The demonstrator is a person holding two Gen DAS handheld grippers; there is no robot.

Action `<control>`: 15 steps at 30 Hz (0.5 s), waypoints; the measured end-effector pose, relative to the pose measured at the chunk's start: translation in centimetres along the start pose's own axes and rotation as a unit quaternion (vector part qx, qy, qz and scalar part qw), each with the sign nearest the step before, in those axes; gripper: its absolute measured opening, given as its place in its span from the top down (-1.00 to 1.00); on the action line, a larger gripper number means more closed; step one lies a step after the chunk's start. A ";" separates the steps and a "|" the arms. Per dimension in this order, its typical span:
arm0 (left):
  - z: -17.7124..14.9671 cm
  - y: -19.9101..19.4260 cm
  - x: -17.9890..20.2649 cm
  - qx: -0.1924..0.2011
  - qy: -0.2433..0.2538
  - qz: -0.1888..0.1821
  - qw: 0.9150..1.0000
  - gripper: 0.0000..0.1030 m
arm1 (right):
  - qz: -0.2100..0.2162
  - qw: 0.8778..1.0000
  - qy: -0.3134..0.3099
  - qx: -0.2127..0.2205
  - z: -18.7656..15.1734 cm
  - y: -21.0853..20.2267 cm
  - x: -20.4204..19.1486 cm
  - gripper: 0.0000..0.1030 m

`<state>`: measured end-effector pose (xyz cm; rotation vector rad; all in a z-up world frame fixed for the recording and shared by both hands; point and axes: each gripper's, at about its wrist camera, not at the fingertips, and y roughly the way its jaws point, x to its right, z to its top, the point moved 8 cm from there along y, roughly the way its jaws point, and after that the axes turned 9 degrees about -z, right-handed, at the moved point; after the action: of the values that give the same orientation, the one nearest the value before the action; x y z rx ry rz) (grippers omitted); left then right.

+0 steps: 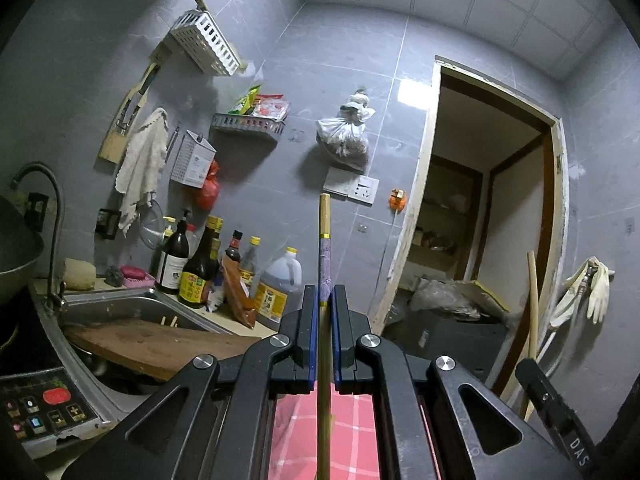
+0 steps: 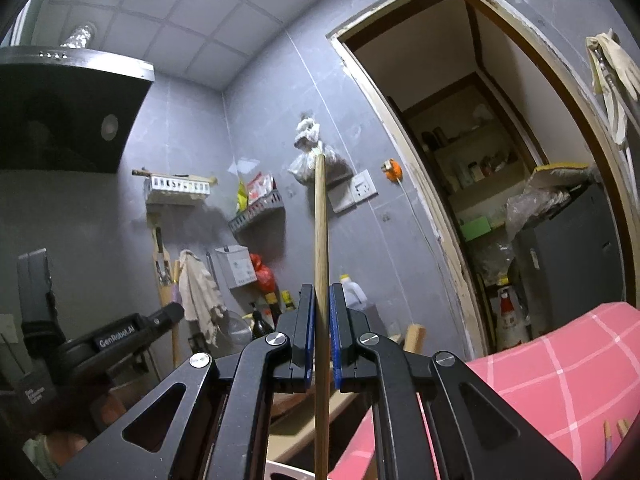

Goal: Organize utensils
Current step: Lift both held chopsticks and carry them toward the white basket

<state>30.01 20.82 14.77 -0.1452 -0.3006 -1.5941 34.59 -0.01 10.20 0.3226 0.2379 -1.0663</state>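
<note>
In the left wrist view my left gripper (image 1: 324,292) is shut on a chopstick (image 1: 324,248) with a purple patterned band, gold rings and a wooden end, which points up and ahead toward the grey wall. In the right wrist view my right gripper (image 2: 320,292) is shut on a plain wooden chopstick (image 2: 320,220) that also points up and forward. A white slotted holder (image 1: 204,42) hangs high on the wall, with a white perforated box (image 1: 192,160) lower down. The left gripper's body (image 2: 132,336) shows at the left of the right wrist view.
A steel sink (image 1: 120,304) holds a wooden cutting board (image 1: 160,344) at lower left, with a row of sauce bottles (image 1: 196,268) behind it. A cooker panel (image 1: 44,408) sits at the left edge. An open doorway (image 1: 480,220) is on the right, and pink checked cloth (image 2: 552,368) lies below.
</note>
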 end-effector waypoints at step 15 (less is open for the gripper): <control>-1.3 0.3 -0.9 0.008 0.008 0.025 1.000 0.92 | -0.010 0.999 -0.017 -0.034 -2.4 0.0 0.7 0.90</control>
<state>30.48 21.29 13.31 -0.1269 -0.2959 -1.5418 34.77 0.33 7.70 0.2407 0.2473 -1.0804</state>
